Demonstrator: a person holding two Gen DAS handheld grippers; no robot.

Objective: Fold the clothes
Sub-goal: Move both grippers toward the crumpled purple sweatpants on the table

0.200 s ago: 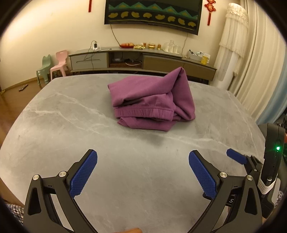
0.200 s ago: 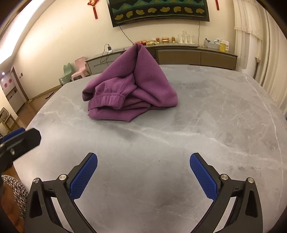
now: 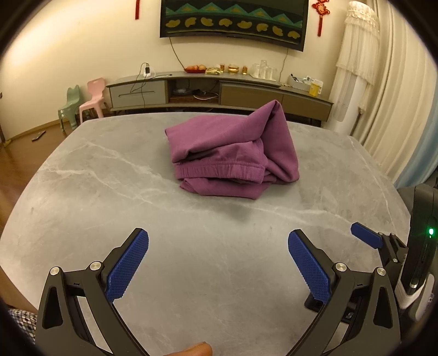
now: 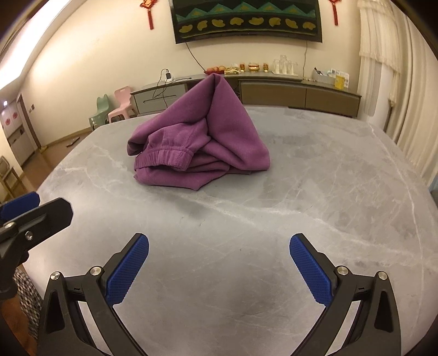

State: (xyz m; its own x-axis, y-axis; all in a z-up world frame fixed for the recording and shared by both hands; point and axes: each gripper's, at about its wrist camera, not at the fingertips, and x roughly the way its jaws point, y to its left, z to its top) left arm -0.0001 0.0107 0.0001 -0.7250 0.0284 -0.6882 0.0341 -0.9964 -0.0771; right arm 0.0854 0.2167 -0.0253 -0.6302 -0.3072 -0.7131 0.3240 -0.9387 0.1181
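The purple clothes (image 3: 232, 153) sit bunched near the worktop's (image 3: 82, 191) far edge. Left gripper (image 3: 218, 263) and right gripper (image 4: 219, 264) both have jaws spread wide, holding nothing.

Black fingers (image 3: 309, 268), blue dimpled pads, silver screws

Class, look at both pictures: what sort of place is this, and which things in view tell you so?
Most likely a home living room: a low media cabinet under a wall-mounted screen, small plastic children's chairs, and curtains beyond the marble-look table.
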